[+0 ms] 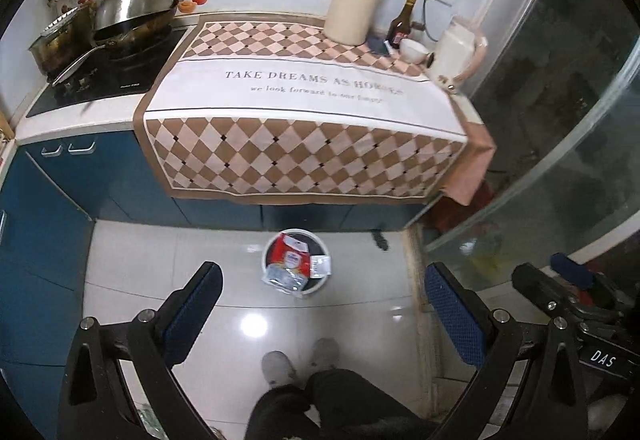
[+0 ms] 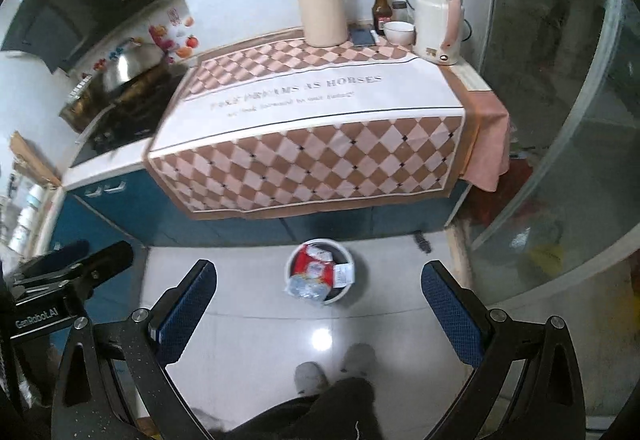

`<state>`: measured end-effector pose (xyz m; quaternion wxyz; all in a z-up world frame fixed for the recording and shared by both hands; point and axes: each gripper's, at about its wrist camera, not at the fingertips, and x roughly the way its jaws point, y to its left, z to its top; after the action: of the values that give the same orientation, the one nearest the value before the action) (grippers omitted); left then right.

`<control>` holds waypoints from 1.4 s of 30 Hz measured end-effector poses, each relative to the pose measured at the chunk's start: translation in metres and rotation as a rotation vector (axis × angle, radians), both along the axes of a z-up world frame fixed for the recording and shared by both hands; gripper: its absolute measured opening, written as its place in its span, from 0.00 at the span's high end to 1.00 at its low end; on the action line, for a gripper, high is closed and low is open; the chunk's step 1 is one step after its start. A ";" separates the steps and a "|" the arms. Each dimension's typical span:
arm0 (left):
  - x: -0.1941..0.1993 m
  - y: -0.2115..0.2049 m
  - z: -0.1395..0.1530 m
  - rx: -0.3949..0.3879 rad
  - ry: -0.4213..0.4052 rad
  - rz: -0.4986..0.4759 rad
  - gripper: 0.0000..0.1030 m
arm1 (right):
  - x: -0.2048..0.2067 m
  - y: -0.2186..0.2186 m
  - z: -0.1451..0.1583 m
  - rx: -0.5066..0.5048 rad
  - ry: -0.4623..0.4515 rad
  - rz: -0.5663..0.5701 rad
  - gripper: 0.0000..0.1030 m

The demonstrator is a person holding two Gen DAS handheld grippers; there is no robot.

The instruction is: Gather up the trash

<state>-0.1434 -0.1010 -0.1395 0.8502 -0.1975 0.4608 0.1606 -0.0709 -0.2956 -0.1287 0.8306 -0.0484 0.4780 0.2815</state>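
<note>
A small white trash bin stands on the tiled floor below the counter. It holds a red and white wrapper, a clear plastic bag hanging over its near rim, and a small white packet. My left gripper is open and empty, held high above the floor, with the bin between its fingers in view. My right gripper is open and empty, at a similar height. Each gripper shows at the edge of the other's view.
The counter carries a checkered cloth, a utensil holder, a sauce bottle, a white bowl and a kettle. A wok sits on the stove at left. A glass partition stands at right. The person's feet are on the floor.
</note>
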 end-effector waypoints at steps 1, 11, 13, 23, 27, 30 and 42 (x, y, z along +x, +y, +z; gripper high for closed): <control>-0.001 -0.001 0.007 -0.004 -0.007 -0.006 0.00 | -0.002 -0.002 0.005 0.010 0.010 0.008 0.00; -0.009 -0.002 0.039 -0.087 -0.046 -0.002 0.00 | 0.002 -0.006 0.037 0.088 0.087 0.107 0.00; -0.011 -0.004 0.038 -0.100 -0.043 -0.002 0.00 | 0.004 -0.005 0.038 0.087 0.093 0.121 0.00; -0.021 -0.008 0.025 -0.147 -0.008 0.007 0.00 | 0.003 0.003 0.021 0.052 0.148 0.204 0.00; -0.026 -0.006 0.022 -0.159 -0.003 0.021 0.00 | 0.006 0.004 0.015 0.052 0.172 0.208 0.00; -0.028 -0.005 0.021 -0.163 0.003 0.021 0.00 | 0.007 0.005 0.011 0.051 0.185 0.212 0.00; -0.034 -0.009 0.016 -0.181 0.021 0.003 0.00 | 0.003 0.008 0.003 0.052 0.218 0.226 0.00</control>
<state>-0.1772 -0.1103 -0.1236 0.8238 -0.2726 0.4819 0.1218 -0.0680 -0.2879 -0.1260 0.7378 -0.0494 0.5493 0.3892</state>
